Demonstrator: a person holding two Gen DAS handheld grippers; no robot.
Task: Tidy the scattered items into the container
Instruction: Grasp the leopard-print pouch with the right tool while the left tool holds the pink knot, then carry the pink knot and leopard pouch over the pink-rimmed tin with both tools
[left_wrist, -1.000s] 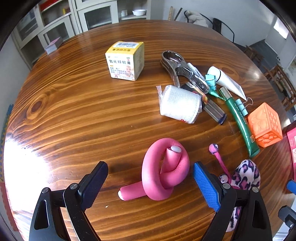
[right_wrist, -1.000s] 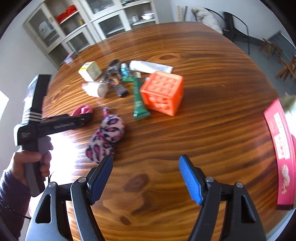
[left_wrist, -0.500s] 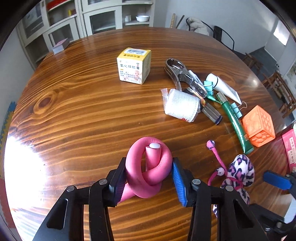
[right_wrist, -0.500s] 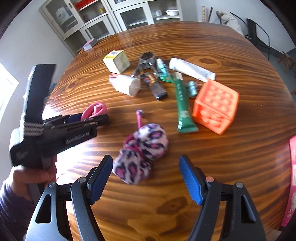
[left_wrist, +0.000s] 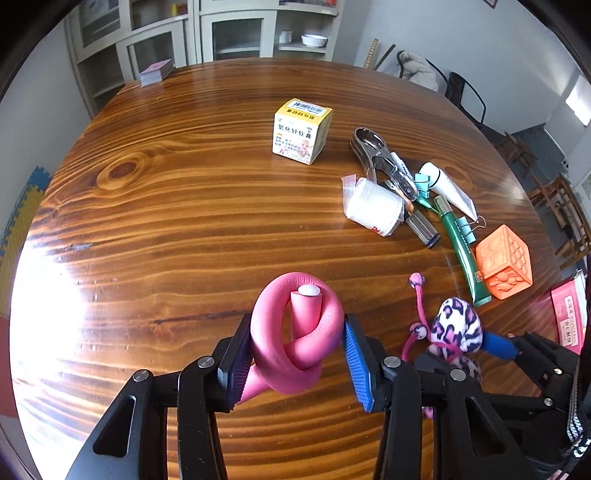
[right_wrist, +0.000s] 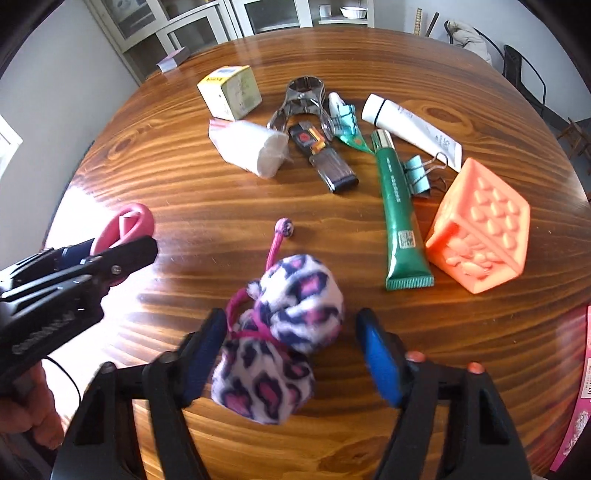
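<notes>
The left gripper (left_wrist: 295, 354) is clamped on a knotted pink foam roller (left_wrist: 295, 339), both ribbed pads pressing its sides near the front edge of the round wooden table (left_wrist: 166, 206). Just to its right, the right gripper (right_wrist: 291, 354) straddles a leopard-print plush pouch with a pink drawstring (right_wrist: 280, 332); the left pad touches the fabric, while a gap shows between the blue right pad and the pouch, so the jaws are released around it, not clenched. The pouch's cord runs away from the gripper and ends in a small bead.

Farther right lie a dark green tube (right_wrist: 399, 206) and, beside it at the right, an orange studded cube (right_wrist: 480, 229). A teal binder clip (right_wrist: 419, 173) sits between the tube's upper part and the cube. Beyond these, in a loose cluster, are a white gauze roll in clear wrap (right_wrist: 251, 146), a dark rectangular lighter-like item (right_wrist: 325, 158), a metal clamp tool (right_wrist: 303, 99) and a white squeeze tube (right_wrist: 410, 129). Farthest left in the cluster stands a yellow-and-white carton (left_wrist: 301, 131). At the near right edge a pink box (left_wrist: 569, 317) shows partly.
</notes>
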